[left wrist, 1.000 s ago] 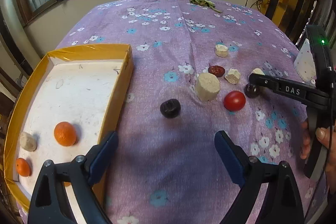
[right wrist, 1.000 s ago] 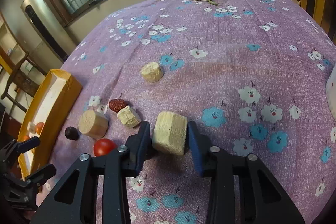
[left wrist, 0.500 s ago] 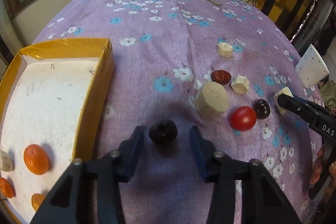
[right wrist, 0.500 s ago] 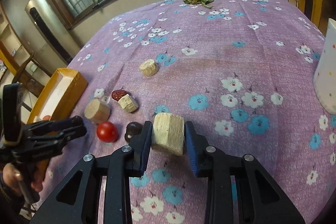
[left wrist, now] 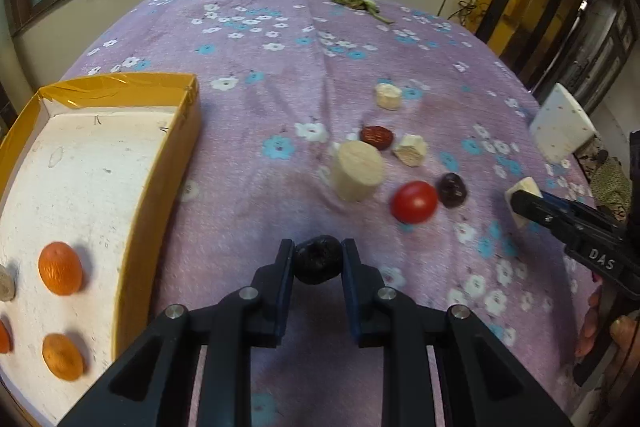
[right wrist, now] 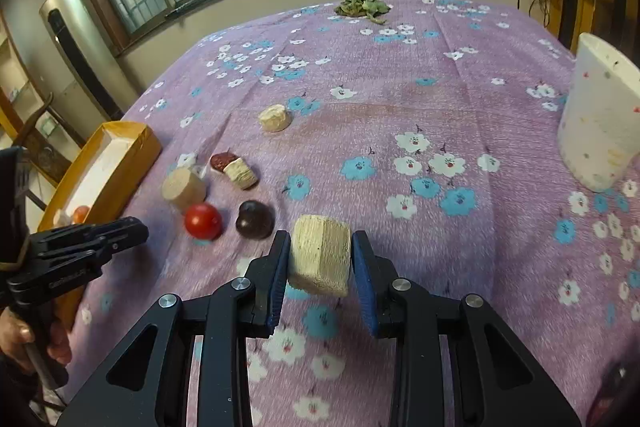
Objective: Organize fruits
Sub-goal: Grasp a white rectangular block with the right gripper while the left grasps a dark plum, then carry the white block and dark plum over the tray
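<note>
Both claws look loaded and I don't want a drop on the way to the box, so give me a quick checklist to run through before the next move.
1. Left claw shut on the dark fruit: ok, a finger on each side.
2. Right claw shut on the pale chunk: ok, gripped on both sides.
3. Pale chunk off the cloth: cannot tell.
4. Free floor in the yellow box for more pieces: ok, oranges sit at the near end only.
5. Path from dark fruit to box: ok, only bare cloth between.
6. Tomato apart from both claws: ok.
</note>
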Tool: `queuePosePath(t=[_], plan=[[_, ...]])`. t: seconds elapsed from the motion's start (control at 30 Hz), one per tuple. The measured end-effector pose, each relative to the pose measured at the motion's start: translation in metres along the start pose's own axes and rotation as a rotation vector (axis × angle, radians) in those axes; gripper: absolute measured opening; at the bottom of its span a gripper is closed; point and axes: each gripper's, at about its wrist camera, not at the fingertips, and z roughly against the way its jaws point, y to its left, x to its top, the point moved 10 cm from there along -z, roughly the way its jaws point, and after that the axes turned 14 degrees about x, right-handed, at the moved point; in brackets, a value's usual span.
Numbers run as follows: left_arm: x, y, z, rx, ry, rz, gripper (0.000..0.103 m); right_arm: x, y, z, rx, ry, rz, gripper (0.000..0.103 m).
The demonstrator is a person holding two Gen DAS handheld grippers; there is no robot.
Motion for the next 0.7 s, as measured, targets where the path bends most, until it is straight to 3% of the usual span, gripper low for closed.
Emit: queuePosePath(t=[0.2,0.37,0.7], plan=[[-0.011,-0.009,0.023,-0.057,-0.017,-0.014,0.025,-0.022,0.02,0.018,-0.062,-0.011,0.051,0.03],[-0.019,-0.006,0.035,-0.055,-0.042,-0.031,0.025,-0.04,0.042,0.022,-0.068,-0.022,0.048,0.03],[-0.011,0.044,0.052,-0.046,-0.079,0.028,0.025,-0.023,0.105,-0.001,-0.026,-0.019,0.107,0.03]])
